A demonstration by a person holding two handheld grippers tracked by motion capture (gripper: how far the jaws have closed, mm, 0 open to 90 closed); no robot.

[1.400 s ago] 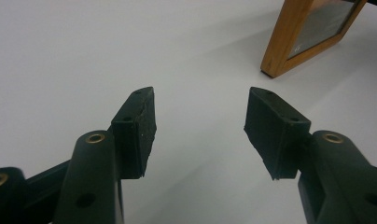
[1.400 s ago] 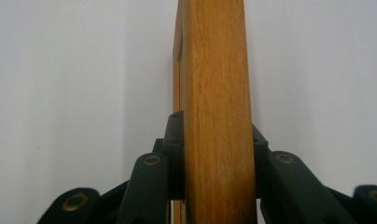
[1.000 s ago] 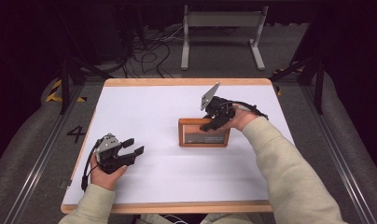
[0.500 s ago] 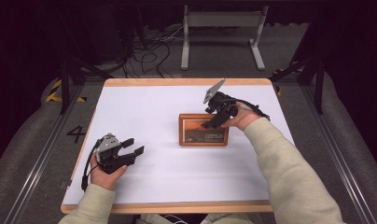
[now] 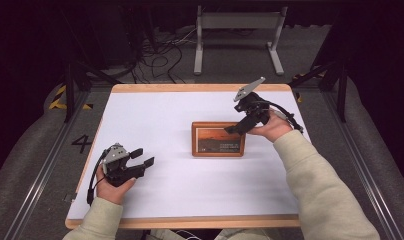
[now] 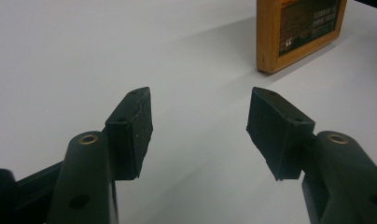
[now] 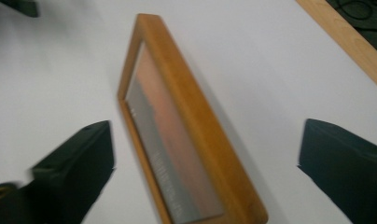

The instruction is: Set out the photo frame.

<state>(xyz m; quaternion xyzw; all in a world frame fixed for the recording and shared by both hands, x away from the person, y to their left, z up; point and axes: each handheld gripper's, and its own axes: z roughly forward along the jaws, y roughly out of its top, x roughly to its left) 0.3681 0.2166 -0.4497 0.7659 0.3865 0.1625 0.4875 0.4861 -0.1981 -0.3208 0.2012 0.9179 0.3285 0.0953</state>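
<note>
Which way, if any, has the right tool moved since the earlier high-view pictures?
Yes. The right tool has lifted and drawn back toward the table's right edge, off the framed picture. Its jaws have just been opening and no longer press on the frame.

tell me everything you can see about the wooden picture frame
The wooden picture frame is a landscape rectangle with a light-brown rounded border around an orange sunset-like picture with small, unreadable white lettering. It lies flat, face up, near the middle of the white table. The right hand-held gripper is open at its right end, and nothing grips it.

Bright tabletop, dark surroundings; right gripper view blurred.
</note>
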